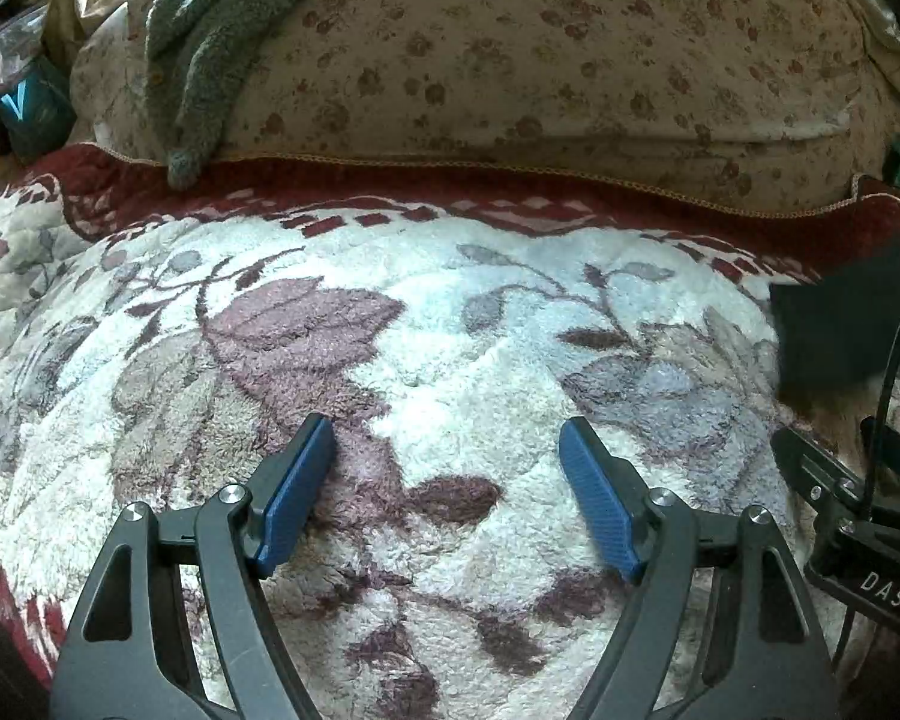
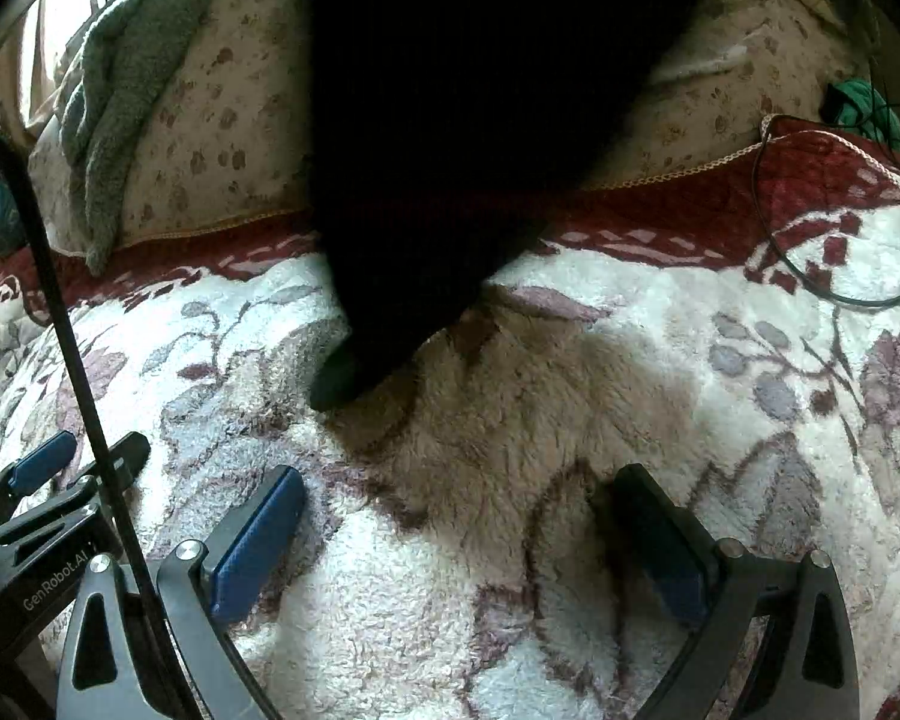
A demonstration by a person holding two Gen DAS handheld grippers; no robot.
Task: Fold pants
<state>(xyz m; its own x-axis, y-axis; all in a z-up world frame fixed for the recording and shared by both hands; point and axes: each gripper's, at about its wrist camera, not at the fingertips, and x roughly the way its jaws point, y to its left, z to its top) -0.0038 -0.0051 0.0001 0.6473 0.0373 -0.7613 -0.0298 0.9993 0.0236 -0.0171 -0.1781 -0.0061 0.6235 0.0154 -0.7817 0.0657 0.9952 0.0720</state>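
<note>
The black pants (image 2: pixel 450 138) hang down in the upper middle of the right wrist view, their lowest tip touching the fleecy floral blanket (image 2: pixel 462 540). A black corner of them (image 1: pixel 834 330) shows at the right edge of the left wrist view. My right gripper (image 2: pixel 456 516) is open and empty, low over the blanket, just short of the pants' tip. My left gripper (image 1: pixel 447 444) is open and empty over the blanket (image 1: pixel 426 360), left of the pants. It also shows in the right wrist view (image 2: pixel 84 456) at the lower left.
A floral pillow (image 1: pixel 570 60) lies behind the blanket's dark red border (image 1: pixel 510 186). A grey-green towel (image 1: pixel 210 42) drapes over its left end. A thin black cable (image 2: pixel 810 276) loops on the blanket at right. A teal object (image 1: pixel 30 108) sits at far left.
</note>
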